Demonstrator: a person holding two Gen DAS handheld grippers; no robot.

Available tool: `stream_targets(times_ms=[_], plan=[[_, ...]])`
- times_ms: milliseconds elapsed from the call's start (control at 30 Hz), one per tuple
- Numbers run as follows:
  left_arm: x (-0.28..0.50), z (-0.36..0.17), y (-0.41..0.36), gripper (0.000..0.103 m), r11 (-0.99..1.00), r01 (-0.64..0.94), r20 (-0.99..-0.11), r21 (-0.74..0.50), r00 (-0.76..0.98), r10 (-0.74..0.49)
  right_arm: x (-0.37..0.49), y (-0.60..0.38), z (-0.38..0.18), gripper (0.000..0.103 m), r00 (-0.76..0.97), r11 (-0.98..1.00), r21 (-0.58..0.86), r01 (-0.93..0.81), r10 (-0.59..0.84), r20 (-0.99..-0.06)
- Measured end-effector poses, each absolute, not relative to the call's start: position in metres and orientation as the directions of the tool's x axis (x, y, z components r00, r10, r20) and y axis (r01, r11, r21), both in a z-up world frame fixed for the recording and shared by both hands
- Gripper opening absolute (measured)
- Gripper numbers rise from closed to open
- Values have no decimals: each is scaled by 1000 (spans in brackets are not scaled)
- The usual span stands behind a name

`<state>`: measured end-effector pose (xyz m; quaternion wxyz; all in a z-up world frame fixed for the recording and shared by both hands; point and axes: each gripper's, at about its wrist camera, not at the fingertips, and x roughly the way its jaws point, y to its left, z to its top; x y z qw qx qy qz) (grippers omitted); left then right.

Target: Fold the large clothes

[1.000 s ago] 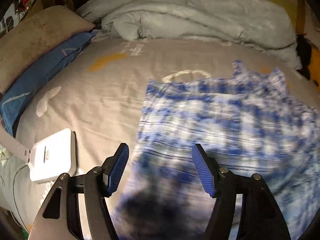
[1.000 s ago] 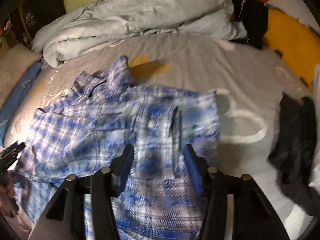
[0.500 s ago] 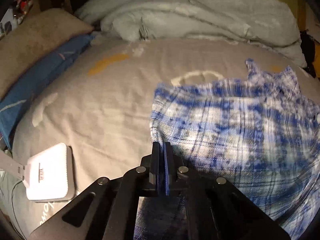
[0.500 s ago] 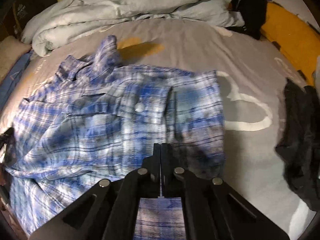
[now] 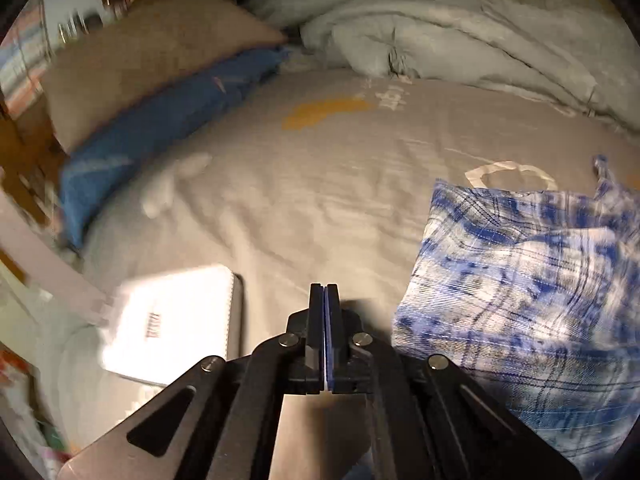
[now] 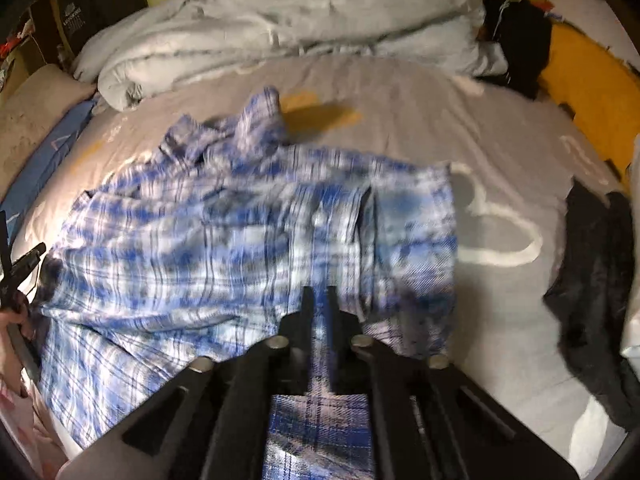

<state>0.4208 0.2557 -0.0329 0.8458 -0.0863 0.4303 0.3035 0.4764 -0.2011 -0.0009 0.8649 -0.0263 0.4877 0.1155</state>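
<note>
A blue and white plaid shirt (image 6: pixel 220 240) lies spread and rumpled on the grey bed sheet (image 6: pixel 400 100), collar toward the duvet. My right gripper (image 6: pixel 319 300) points down at its near hem. Its jaws are opening, a narrow gap shows, and plaid cloth lies between and under them. My left gripper (image 5: pixel 325 294) is shut, pads together, over bare sheet just left of the shirt's edge (image 5: pixel 520 280). No cloth shows between its pads. In the right wrist view the left gripper (image 6: pixel 24 268) sits at the shirt's left edge, held by a hand.
A crumpled grey duvet (image 5: pixel 440 32) fills the far side of the bed. A brown pillow (image 5: pixel 152 64) and a blue pillow (image 5: pixel 160 132) lie at the left. A white flat device (image 5: pixel 172 324) rests near the left gripper. Dark clothing (image 6: pixel 592 280) lies right of the shirt.
Both grippers closed from wide open. The right one then parted slightly over the hem. The left gripper slid left off the shirt onto bare sheet, and the shirt's left edge now lies to its right.
</note>
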Motion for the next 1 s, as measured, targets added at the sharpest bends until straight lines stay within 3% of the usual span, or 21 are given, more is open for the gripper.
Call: stream_targets(times_ms=[67,133,267,433,467,500,533,833,1000], plan=[[415,-34,271,0,804,-593,-820,-44,481,310,480,-204,-9,44,484,974,99,-203,188,-854],[413,-30,274,0,812,-570,-825,-127,515,233,487,-210,-18,44,454,974,144,-173,209,-866],[412,-11,254,0,854,-508,-792,-113,565,231,497,-219,-36,42,402,975,192,-110,220,-889],[405,11,235,0,881,-441,-773,-169,614,160,489,-213,-31,42,387,981,152,-118,186,-903],[402,16,229,0,888,-425,-769,-172,622,149,487,-213,-31,37,387,979,161,-123,197,-901],[399,20,224,0,896,-413,-763,-165,629,150,486,-212,-31,11,390,979,160,-125,196,-900],[397,24,219,0,903,-401,-755,-155,638,154,486,-211,-31,4,394,980,154,-126,192,-899],[357,67,192,2,936,-298,-708,-186,701,82,451,-218,-2,4,486,991,107,-84,135,-864],[341,76,162,9,968,-215,-686,-128,724,70,442,-224,-15,5,459,990,69,-124,119,-881]])
